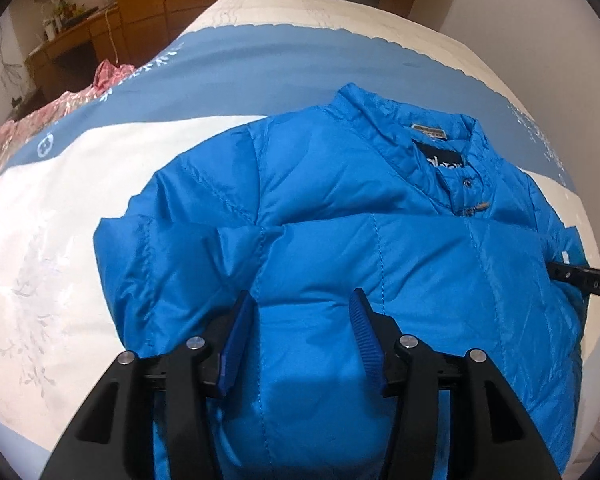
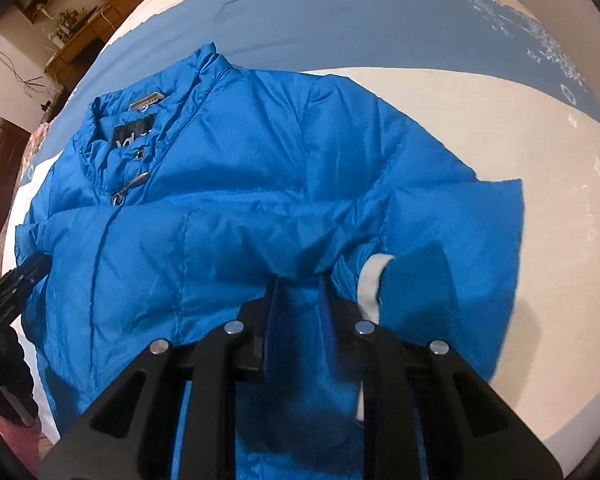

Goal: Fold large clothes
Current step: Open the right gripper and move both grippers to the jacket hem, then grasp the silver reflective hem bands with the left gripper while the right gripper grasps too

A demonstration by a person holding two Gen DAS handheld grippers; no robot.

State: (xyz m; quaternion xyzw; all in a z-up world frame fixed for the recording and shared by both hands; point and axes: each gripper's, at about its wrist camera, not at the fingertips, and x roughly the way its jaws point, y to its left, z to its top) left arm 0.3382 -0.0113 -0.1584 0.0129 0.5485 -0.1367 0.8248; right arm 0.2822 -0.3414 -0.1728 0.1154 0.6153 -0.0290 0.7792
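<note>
A bright blue puffy jacket (image 1: 340,184) lies front up on the bed, collar and black label (image 1: 440,148) at the far end. My left gripper (image 1: 302,294) stands over its near part, and a thick bulge of the padded fabric fills the gap between both pads. In the right wrist view the same jacket (image 2: 240,152) spreads out, and my right gripper (image 2: 300,280) is pinched narrowly on a fold of it beside a white strip (image 2: 370,280). Each gripper shows at the other view's edge: the right gripper (image 1: 580,280) and the left gripper (image 2: 16,280).
The bed cover (image 1: 60,200) is white with a wide blue band (image 2: 340,20). A pink crinkly bundle (image 1: 28,120) lies at the bed's far left edge. A wooden desk (image 1: 72,40) with small items stands beyond it.
</note>
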